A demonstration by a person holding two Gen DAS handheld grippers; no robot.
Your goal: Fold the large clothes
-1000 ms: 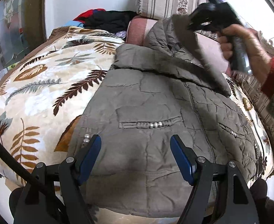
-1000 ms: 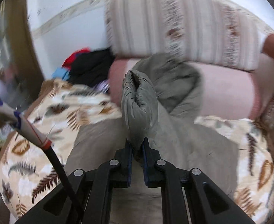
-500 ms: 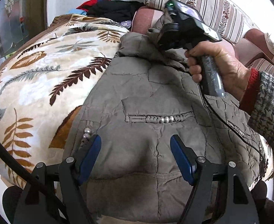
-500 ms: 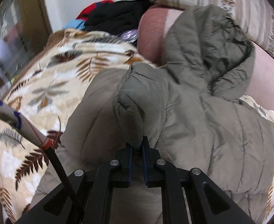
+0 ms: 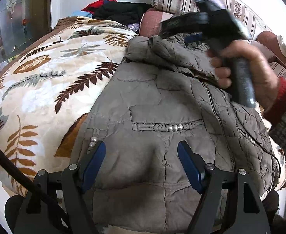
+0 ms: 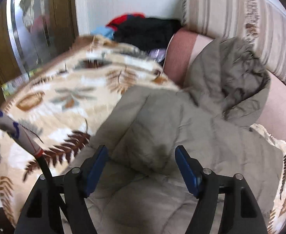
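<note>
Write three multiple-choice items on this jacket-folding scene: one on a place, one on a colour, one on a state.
1. Where does the jacket lie?
A. on a leaf-print blanket
B. on a wooden floor
C. on a hanger

2. What colour is the jacket?
A. red
B. grey-green
C. white

3. How does the right gripper stand?
A. shut on a sleeve
B. out of view
C. open, holding nothing

Answers:
1 A, the blanket shows beside it.
2 B, its quilted cloth is grey-green in both views.
3 C, its blue pads stand wide apart over the folded sleeve.
</note>
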